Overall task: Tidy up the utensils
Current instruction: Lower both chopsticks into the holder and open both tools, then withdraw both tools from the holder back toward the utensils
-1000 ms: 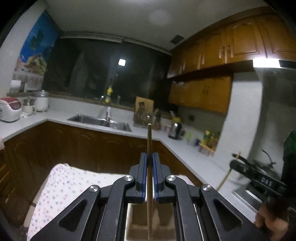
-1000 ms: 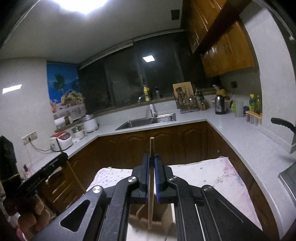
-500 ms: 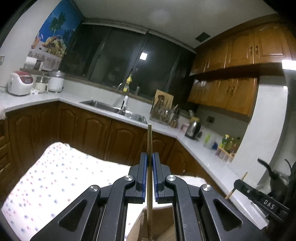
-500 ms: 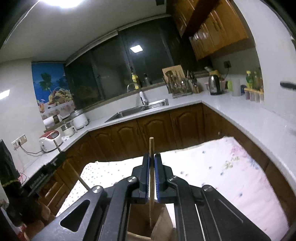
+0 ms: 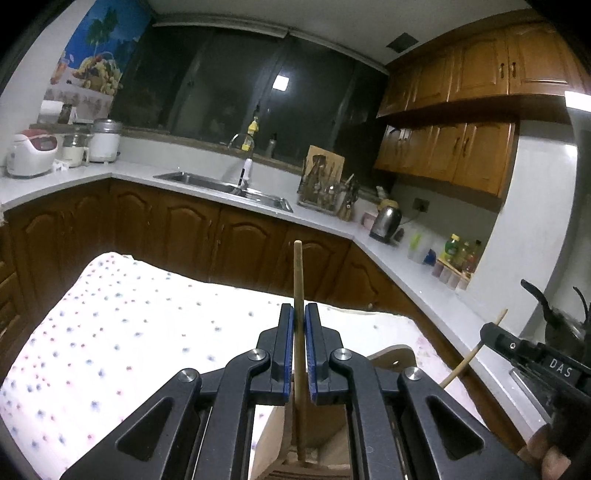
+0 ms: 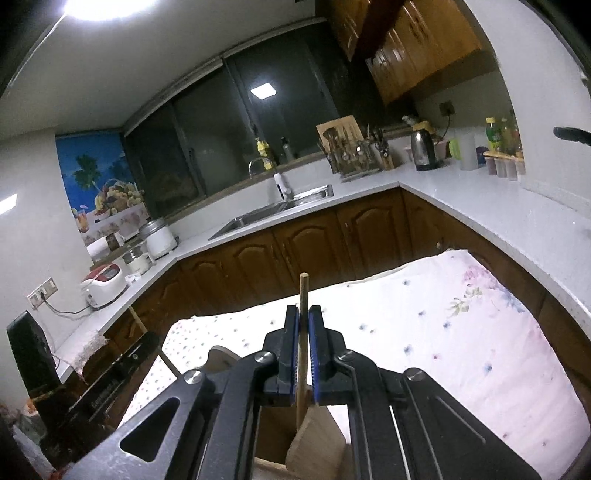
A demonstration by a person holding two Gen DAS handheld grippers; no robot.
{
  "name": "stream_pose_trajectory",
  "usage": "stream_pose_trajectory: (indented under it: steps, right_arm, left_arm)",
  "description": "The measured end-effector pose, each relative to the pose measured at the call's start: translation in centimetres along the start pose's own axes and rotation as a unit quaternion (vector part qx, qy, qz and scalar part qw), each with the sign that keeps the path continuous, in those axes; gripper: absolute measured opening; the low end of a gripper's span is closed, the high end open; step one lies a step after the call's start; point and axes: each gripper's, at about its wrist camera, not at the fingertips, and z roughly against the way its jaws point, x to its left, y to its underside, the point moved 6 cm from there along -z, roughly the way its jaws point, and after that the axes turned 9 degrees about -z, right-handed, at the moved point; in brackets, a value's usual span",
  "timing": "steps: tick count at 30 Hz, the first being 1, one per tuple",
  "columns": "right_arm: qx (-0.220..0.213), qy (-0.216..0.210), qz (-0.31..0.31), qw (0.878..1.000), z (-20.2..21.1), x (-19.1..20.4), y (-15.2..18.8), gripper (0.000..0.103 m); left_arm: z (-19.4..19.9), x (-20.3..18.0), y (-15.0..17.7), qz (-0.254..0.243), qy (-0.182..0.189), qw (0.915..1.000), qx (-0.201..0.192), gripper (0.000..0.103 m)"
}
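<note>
Now | left gripper (image 5: 299, 347): chopstick (image 5: 298, 280) is clenched upright between the jaws | right gripper (image 6: 303, 350): second chopstick (image 6: 303, 291) clenched likewise | wooden holder (image 5: 391, 354) is seen below the jaws, probably for insertion.

Dim kitchen under a glaring ceiling light (image 6: 92, 7), fisheye-bent edges, cabinets perhaps slightly soft.

White dotted tablecloth (image 5: 129, 332), brown cabinets (image 5: 184, 229), blue-padded jaws, tan chopstick (image 5: 298, 277)
</note>
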Motion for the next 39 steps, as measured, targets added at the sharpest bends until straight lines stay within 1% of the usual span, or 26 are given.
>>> stream_pose_trajectory:
  steps: [5, 6, 8, 10, 12, 15, 16, 17, 19, 20, 21, 22, 23, 24, 25, 26, 27, 28, 33, 39]
  right_arm:
    - [0.021, 0.004, -0.016, 1.0, -0.4, -0.8, 0.2, 0.006]
    - [0.025, 0.004, -0.018, 1.0, -0.5, -0.9, 0.3, 0.009]
    - [0.031, 0.002, -0.025, 0.999, -0.6, -1.2, 0.4, 0.01]
    - [0.035, 0.0, -0.028, 0.999, -0.6, -1.2, 0.5, 0.01]
    - [0.036, 0.001, -0.028, 0.999, -0.5, -1.2, 0.6, 0.01]
    - [0.04, 0.0, -0.026, 0.999, -0.4, -0.9, 0.5, 0.014]
    - [0.038, 0.0, -0.025, 0.999, -0.2, -0.9, 0.5, 0.02]
    - [0.037, 0.001, -0.024, 0.999, -0.1, -0.8, 0.5, 0.03]
    - [0.035, -0.004, -0.026, 0.999, 0.3, -0.5, 0.4, 0.043]
    - [0.032, -0.005, -0.026, 0.999, 0.6, -0.5, 0.4, 0.046]
    - [0.031, -0.005, -0.026, 0.999, 0.8, -0.4, 0.3, 0.048]
    - [0.03, -0.005, -0.027, 0.999, 1.1, -0.4, 0.3, 0.058]
    - [0.028, -0.007, -0.029, 0.999, 1.5, -0.4, 0.3, 0.07]
    - [0.026, -0.011, -0.033, 0.999, 2.0, -0.4, 0.3, 0.075]
    - [0.024, -0.015, -0.037, 0.999, 2.4, -0.5, 0.3, 0.085]
    - [0.022, -0.02, -0.041, 0.999, 2.9, -0.5, 0.3, 0.091]
    - [0.02, -0.025, -0.044, 0.999, 3.5, -0.6, 0.4, 0.093]
    - [0.018, -0.027, -0.045, 0.998, 4.3, -0.7, 0.6, 0.094]
    - [0.024, -0.022, -0.04, 0.999, 7.4, -1.0, 2.5, 0.095]
    - [0.04, -0.005, -0.015, 0.999, 11.1, -1.2, 5.4, 0.095]
  left_arm:
    - [-0.3, 0.2, -1.4, -0.01, 0.002, 0.9998, 0.015, 0.005]
    - [-0.4, 0.2, -1.7, -0.011, 0.002, 0.9997, 0.021, 0.005]
    - [-0.6, 0.3, -2.1, -0.013, 0.003, 0.9996, 0.024, 0.008]
    - [-0.6, 0.4, -2.2, -0.016, 0.001, 0.9996, 0.025, 0.012]
    - [-0.4, 0.5, -2.4, -0.013, -0.001, 0.9996, 0.025, 0.026]
    - [-0.2, 0.6, -2.9, -0.009, 0.0, 0.9997, 0.022, 0.029]
    - [-0.2, 0.5, -2.8, -0.009, 0.001, 0.9997, 0.022, 0.035]
    - [0.0, 0.5, -2.7, -0.008, 0.003, 0.9997, 0.021, 0.038]
    - [0.5, 0.6, -2.8, -0.01, 0.0, 0.9998, 0.016, 0.05]
    - [0.9, 0.6, -2.7, -0.011, 0.0, 0.9999, 0.013, 0.052]
    - [1.3, 0.6, -2.7, -0.01, 0.001, 0.9999, 0.01, 0.059]
    - [1.9, 0.7, -2.1, -0.01, -0.001, 0.9999, 0.007, 0.069]
    - [2.6, 0.9, -1.7, -0.009, -0.005, 0.9999, 0.005, 0.073]
    - [3.3, 1.1, -1.7, -0.006, -0.008, 0.9999, 0.001, 0.079]
    - [4.1, 1.2, -1.2, -0.005, -0.011, 0.9999, 0.0, 0.084]
    - [4.7, 1.4, -0.8, -0.004, -0.014, 0.9999, 0.003, 0.087]
    - [5.4, 1.7, -0.4, -0.003, -0.021, 0.9998, 0.008, 0.096]
    - [6.1, 2.0, 0.0, -0.001, -0.029, 0.9995, 0.015, 0.1]
    - [10.5, 2.5, 1.8, -0.008, -0.043, 0.9984, 0.037, 0.101]
    - [15.7, 2.7, 3.6, -0.019, -0.058, 0.996, 0.066, 0.101]
